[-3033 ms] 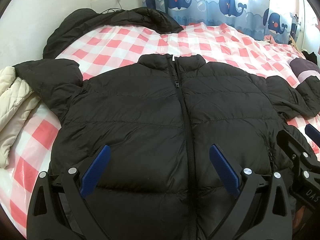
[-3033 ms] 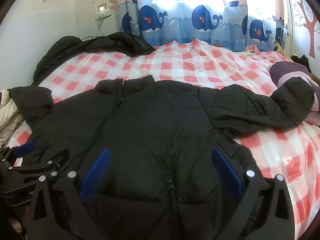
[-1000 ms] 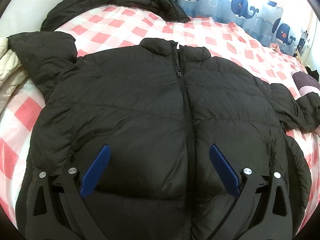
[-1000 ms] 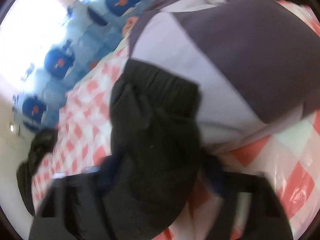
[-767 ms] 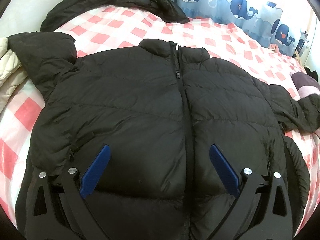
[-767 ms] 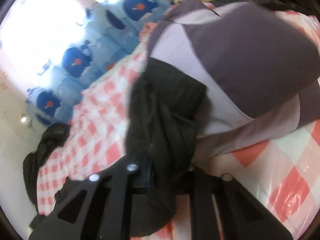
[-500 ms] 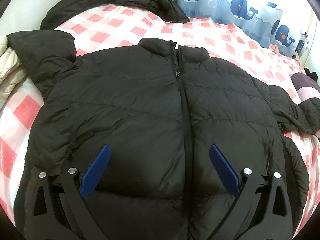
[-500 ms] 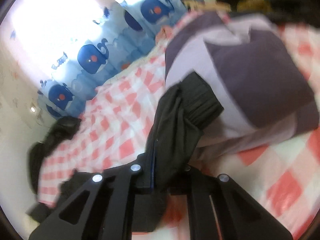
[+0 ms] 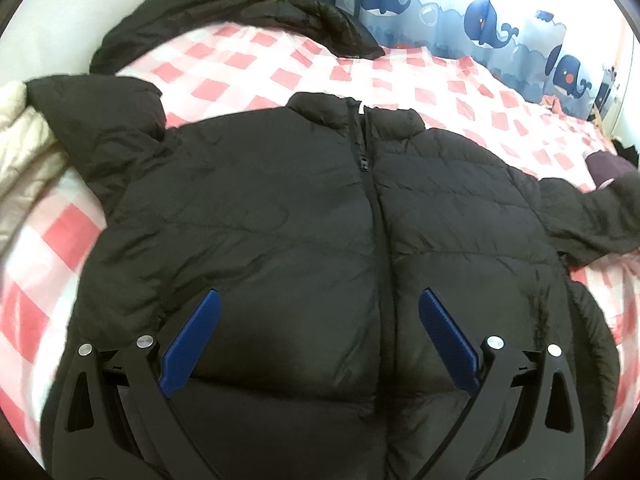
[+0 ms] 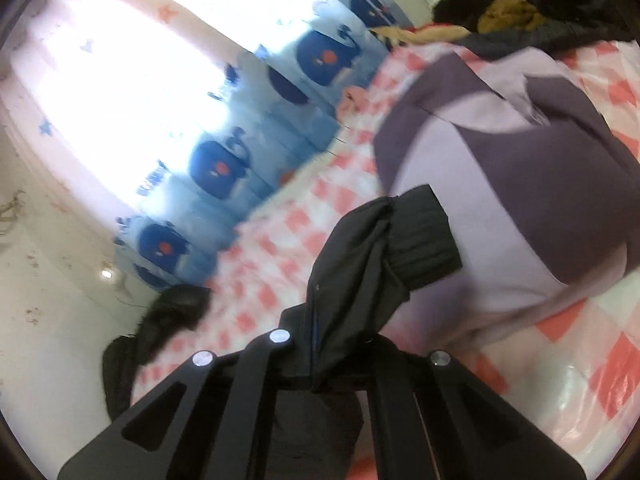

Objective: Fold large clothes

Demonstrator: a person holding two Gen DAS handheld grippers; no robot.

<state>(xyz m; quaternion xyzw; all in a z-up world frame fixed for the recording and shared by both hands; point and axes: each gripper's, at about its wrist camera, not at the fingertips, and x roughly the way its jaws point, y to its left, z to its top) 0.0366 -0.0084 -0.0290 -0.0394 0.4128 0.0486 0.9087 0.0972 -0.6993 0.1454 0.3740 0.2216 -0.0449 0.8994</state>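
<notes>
A black puffer jacket (image 9: 304, 216) lies front up and zipped on the red-and-white checked bed (image 9: 256, 60), its collar toward the far side. My left gripper (image 9: 318, 336) hovers open over the jacket's lower front, blue pads wide apart with nothing between them. The jacket's right sleeve (image 9: 592, 216) stretches off to the right. In the right wrist view my right gripper (image 10: 340, 340) is shut on the end of that sleeve (image 10: 360, 272), the ribbed cuff (image 10: 424, 240) sticking out past the fingers, lifted above the bed.
A purple and lilac garment (image 10: 520, 168) lies just behind the held cuff. Another black coat (image 9: 248, 12) lies along the far edge by the wall. A cream quilted garment (image 9: 20, 152) sits at the left. Whale-print curtains (image 9: 480, 20) hang behind the bed.
My right gripper closed on the sleeve cuff and raised it off the bed, tilting upward. The left gripper stayed open over the jacket front, barely moving.
</notes>
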